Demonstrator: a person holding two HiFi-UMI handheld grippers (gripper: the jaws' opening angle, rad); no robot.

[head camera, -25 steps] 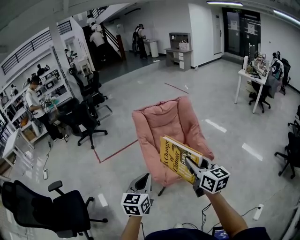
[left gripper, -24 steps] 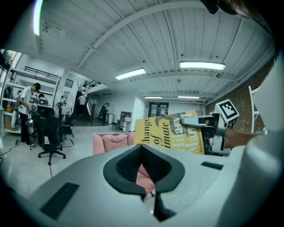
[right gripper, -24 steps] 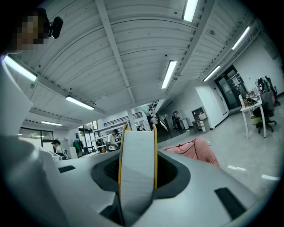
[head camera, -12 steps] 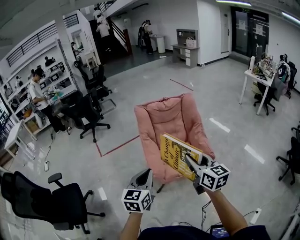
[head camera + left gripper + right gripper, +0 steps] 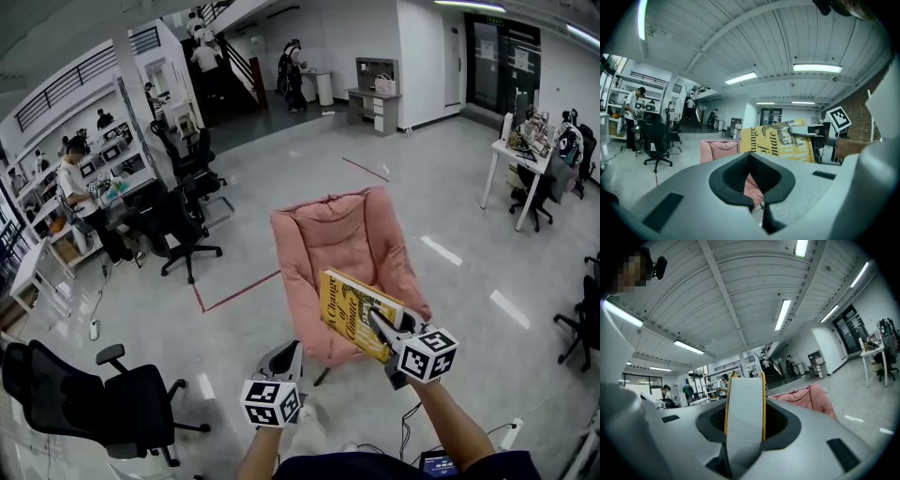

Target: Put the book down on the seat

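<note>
A yellow book (image 5: 349,311) hangs tilted over the front right edge of the pink padded chair (image 5: 336,246), close above its seat. My right gripper (image 5: 377,324) is shut on the book's lower right part; in the right gripper view the book's page edge (image 5: 744,414) stands upright between the jaws, with the chair (image 5: 807,399) beyond. My left gripper (image 5: 285,356) hovers lower and to the left of the chair's front, shut and holding nothing. The left gripper view looks over its jaws (image 5: 750,155) at the chair (image 5: 719,149) and the book's cover (image 5: 774,140).
Black office chairs stand at the left (image 5: 176,236) and near left (image 5: 105,405). A red tape line (image 5: 236,294) runs on the floor left of the pink chair. A white desk (image 5: 512,157) stands far right; people work at benches (image 5: 69,187) on the left.
The book and both grippers have kept their places. A pale shoe has come into view under the left gripper.
</note>
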